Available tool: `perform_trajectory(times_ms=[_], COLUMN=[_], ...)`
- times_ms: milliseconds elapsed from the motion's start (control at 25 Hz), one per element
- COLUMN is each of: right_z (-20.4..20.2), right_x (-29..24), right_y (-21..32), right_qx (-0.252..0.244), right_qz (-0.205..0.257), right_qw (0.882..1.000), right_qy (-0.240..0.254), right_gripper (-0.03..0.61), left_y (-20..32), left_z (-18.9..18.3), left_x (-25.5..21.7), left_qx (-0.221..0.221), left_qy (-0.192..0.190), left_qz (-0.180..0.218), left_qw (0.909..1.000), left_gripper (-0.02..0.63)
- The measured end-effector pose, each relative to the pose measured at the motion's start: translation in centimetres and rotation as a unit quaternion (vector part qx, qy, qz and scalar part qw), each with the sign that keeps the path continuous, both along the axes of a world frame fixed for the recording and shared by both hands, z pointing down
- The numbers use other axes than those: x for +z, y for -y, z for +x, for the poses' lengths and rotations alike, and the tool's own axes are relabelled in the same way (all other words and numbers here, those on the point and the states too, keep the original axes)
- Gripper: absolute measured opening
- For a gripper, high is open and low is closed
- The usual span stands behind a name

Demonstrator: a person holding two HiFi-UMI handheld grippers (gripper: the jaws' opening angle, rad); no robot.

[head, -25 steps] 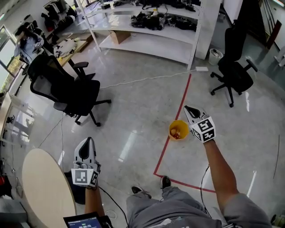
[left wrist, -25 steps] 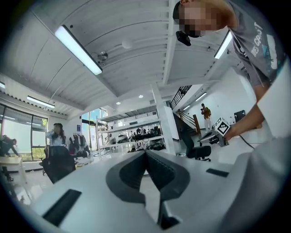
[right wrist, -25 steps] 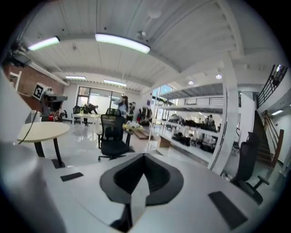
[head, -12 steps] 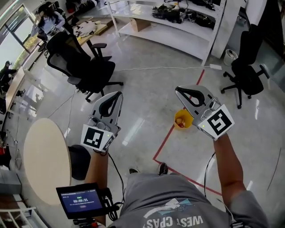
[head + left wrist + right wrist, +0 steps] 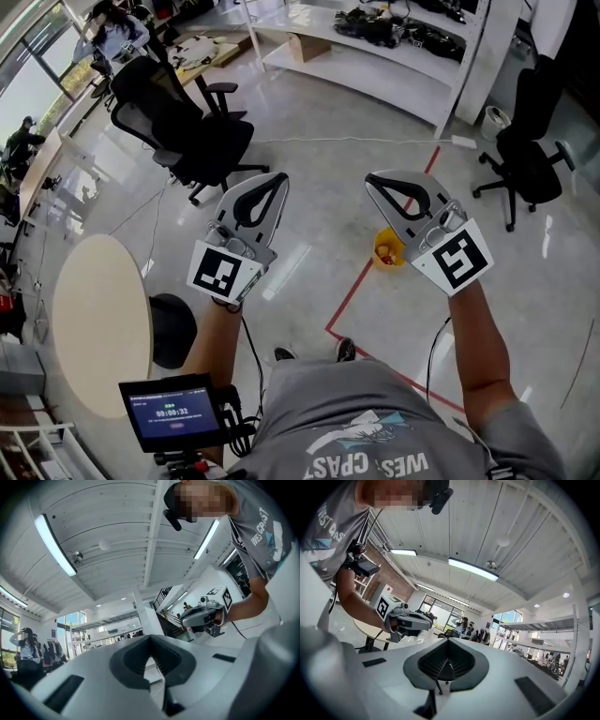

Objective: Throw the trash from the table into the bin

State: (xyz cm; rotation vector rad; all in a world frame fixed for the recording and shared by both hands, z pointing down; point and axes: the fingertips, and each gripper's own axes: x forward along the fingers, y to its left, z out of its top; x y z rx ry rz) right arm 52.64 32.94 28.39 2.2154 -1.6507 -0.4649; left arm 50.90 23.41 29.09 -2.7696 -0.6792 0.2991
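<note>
In the head view the yellow bin [image 5: 385,249] stands on the floor beside a red tape line, with orange-red trash inside; my right gripper hides part of it. My left gripper [image 5: 278,177] and right gripper [image 5: 373,181] are held up side by side in front of the chest, pointing away from me, both shut and empty. The pale round table [image 5: 98,319] is at the lower left, its visible top bare. In the left gripper view its jaws [image 5: 150,641] meet, and the right gripper [image 5: 205,618] shows beyond. In the right gripper view its jaws [image 5: 448,643] meet, and the left gripper [image 5: 408,621] shows beyond.
A black office chair [image 5: 183,131] stands at the upper left and another [image 5: 527,159] at the right. White shelving [image 5: 375,66] runs along the back, with a small white bin [image 5: 494,120] beside it. A black stool [image 5: 171,328] sits by the table. A screen [image 5: 172,412] hangs at my waist.
Both grippers have risen from low positions to chest height and closer together. The right one has lifted away from above the bin. The head view has shifted slightly.
</note>
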Motion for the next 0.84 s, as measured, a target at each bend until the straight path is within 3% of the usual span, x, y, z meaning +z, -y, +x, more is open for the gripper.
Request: perform_trajectory(times_ms=[440, 560, 840], right_z=[0.1, 0.5, 2.7], right_x=[0.6, 0.9, 1.9], right_y=[0.0, -0.3, -0.6], right_qx=[0.01, 0.011, 0.023], right_qz=[-0.018, -0.023, -0.012], right_qw=[1.0, 1.0, 1.0], right_qy=[-0.006, -0.003, 0.011], right_gripper=[0.008, 0.008, 0.008], left_y=[0.0, -0.6, -1.2], left_z=[-0.2, 0.0, 2.6], left_x=[0.9, 0.1, 1.3], left_qx=[-0.002, 0.007, 0.018], left_qy=[0.021, 0.003, 0.006], left_qz=[0.013, -0.002, 0.011], left_qw=[0.9997, 1.0, 0.9998], left_gripper=[0.043, 0.043, 0.043])
